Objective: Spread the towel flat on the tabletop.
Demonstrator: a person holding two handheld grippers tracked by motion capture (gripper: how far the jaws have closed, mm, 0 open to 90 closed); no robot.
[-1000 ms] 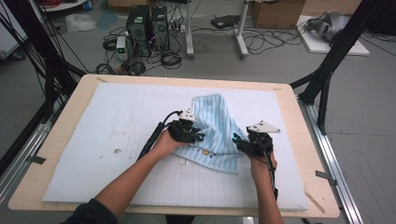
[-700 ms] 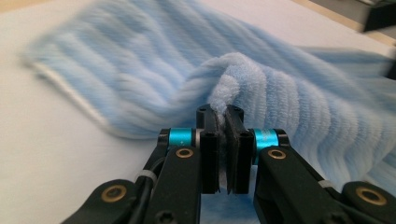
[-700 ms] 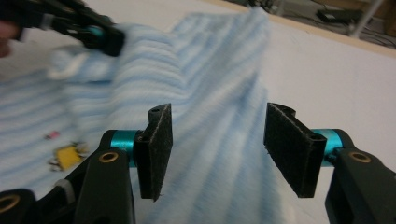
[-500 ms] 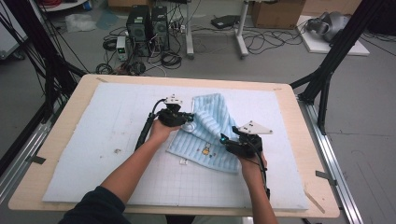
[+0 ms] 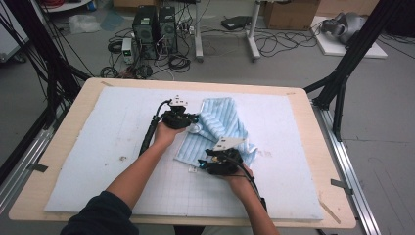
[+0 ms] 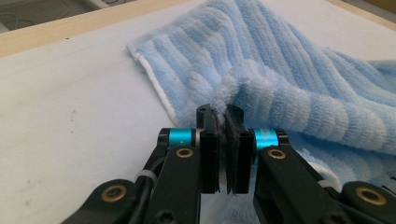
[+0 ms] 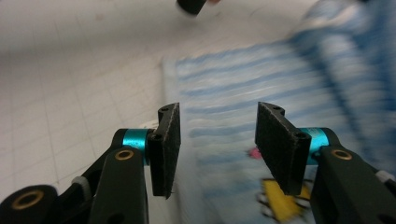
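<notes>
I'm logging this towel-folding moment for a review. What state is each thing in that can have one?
Light blue striped terry towel: rumpled, partly folded over itself, lying on the white padded table mat.
Left claw: shut on a fold of the towel.
Right claw: open, jaws have just been closing, over the towel's near edge with nothing pinched.

Left claw (image 5: 192,119) clamped tight, forearm stretched forward, right claw (image 5: 201,165) half-spread, jaws just closing, nothing pinched, pointing left
</notes>
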